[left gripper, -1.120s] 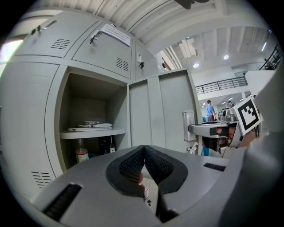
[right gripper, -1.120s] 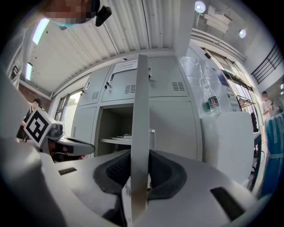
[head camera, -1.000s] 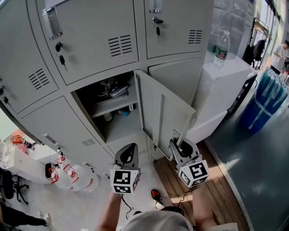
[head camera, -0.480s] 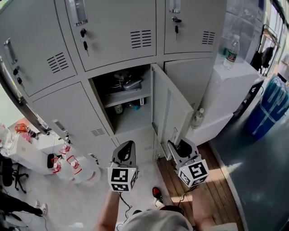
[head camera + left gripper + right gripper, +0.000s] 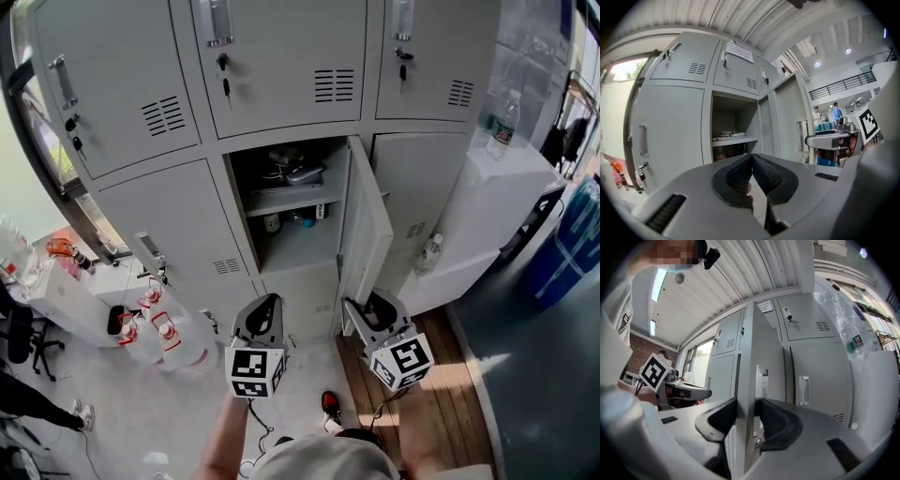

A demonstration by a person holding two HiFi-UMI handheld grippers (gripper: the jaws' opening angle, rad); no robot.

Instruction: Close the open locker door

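My right gripper [image 5: 746,420] clamps the free edge of the grey sheet-metal locker door [image 5: 367,230]; left gripper [image 5: 751,169] jaws together, empty; best swing it along its hinge arc till flush

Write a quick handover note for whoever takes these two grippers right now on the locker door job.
Left gripper: jaws together, holding nothing, hovering low in front of the lockers.
Right gripper: jaws closed on the free edge of the locker door, near its lower end.
Door: wide open, swung out on its right-hand hinges. Its compartment shows a shelf with items inside.
Done: the door edge is gripped.
Left: swing the door leftward until it sits flush with the locker front, then release. The left gripper is likely not needed.
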